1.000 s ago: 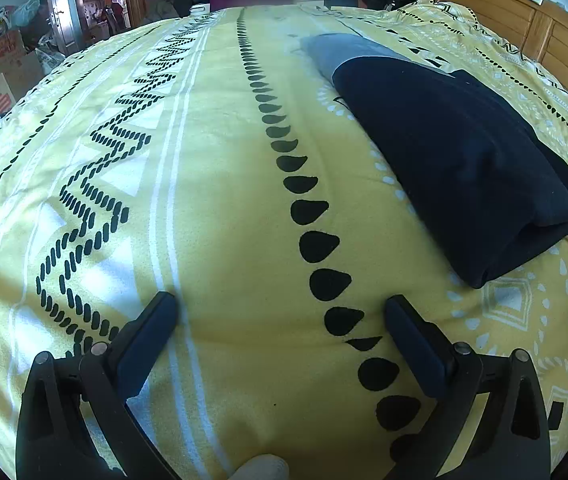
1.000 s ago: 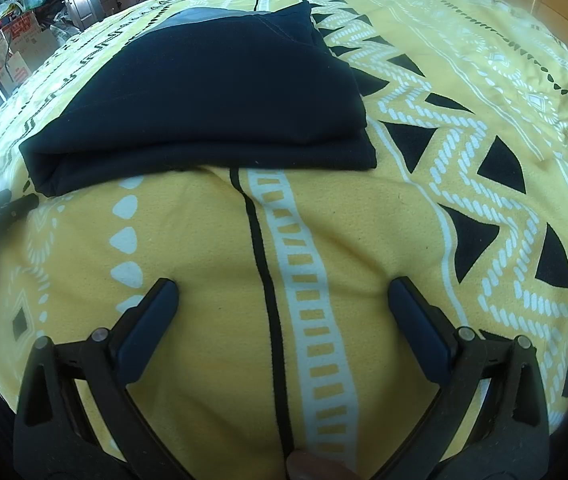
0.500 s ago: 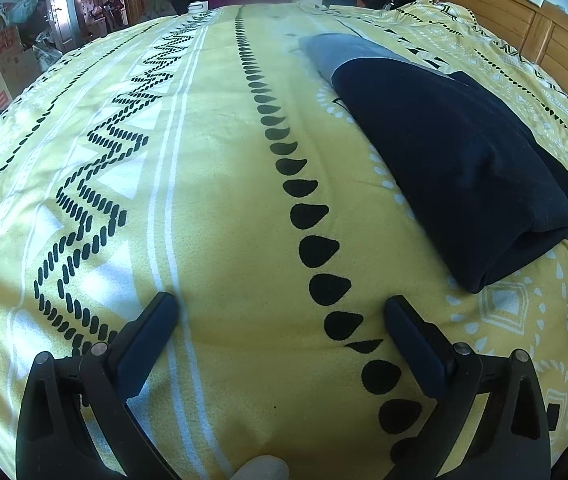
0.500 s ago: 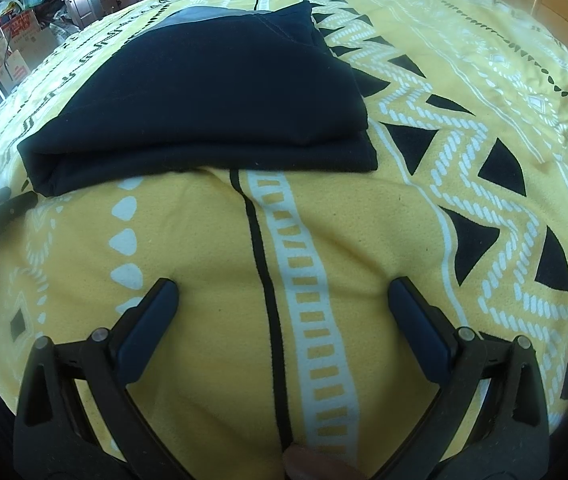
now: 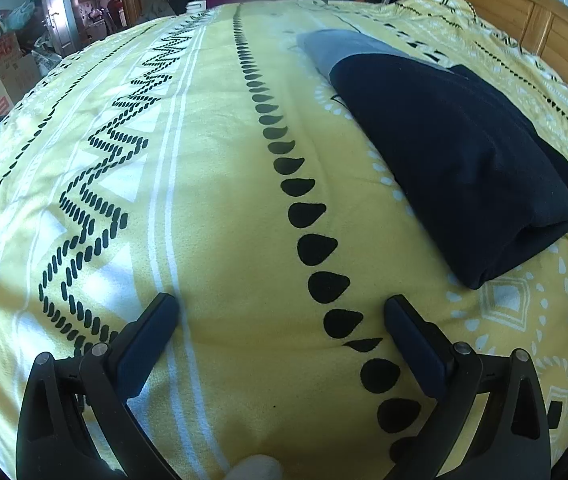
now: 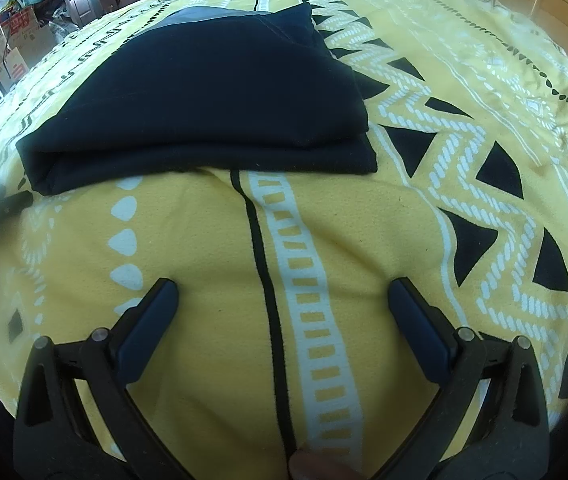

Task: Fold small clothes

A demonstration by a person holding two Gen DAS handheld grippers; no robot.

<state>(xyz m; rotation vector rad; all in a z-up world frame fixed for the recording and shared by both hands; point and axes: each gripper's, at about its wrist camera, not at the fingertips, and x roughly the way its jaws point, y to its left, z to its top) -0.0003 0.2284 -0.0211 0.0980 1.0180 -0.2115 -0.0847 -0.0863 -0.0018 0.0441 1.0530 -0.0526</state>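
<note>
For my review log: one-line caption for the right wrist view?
Open right gripper hovers over the yellow patterned bedspread, facing a folded dark garment.

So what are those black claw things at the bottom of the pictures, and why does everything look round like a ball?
Those claws are grabbers. A person holds one in each hand, and each has two fingers that pinch. A small camera sits on each grabber and looks out along its fingers. Its lens bends the picture, so the flat bed looks round.

One picture comes from the left grabber, the other from the right grabber. Both are open and hold nothing.

Under them is a yellow blanket with black and white patterns. On it lies a dark blue garment, already folded into a neat stack, with a grey part at its far end. In the left grabber's picture it lies off to the right; in the right grabber's picture it lies straight ahead.
</note>
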